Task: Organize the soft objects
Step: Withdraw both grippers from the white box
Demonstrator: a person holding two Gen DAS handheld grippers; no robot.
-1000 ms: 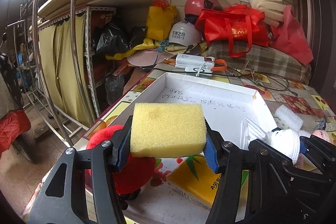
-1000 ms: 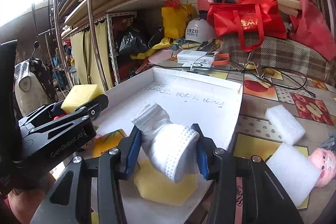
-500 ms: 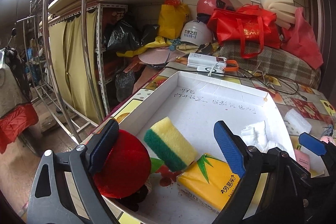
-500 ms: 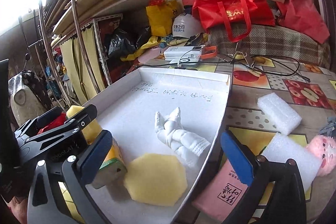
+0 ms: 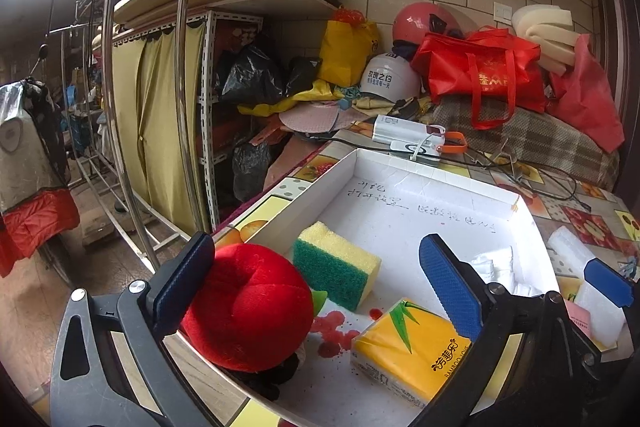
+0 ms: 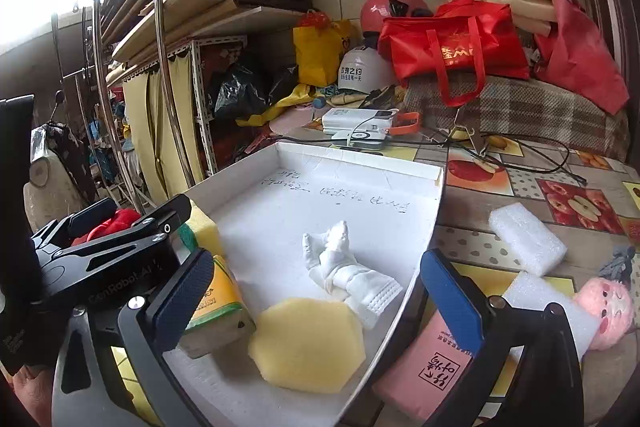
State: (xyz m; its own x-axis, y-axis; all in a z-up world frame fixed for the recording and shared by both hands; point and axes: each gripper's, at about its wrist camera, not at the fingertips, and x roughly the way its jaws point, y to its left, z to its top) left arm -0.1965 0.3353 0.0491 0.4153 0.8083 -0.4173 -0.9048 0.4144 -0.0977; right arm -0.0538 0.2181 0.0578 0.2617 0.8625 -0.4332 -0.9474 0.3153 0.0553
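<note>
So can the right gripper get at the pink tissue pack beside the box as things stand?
Probably yes. The right gripper is open and empty, and the pink tissue pack lies on the table just outside the white box, under its right finger, with nothing on top of it.

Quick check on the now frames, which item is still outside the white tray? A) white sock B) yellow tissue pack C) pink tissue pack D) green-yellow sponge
C. The pink tissue pack lies on the table past the tray's right rim, while the sponge, sock and yellow tissue pack all sit inside the tray.
</note>
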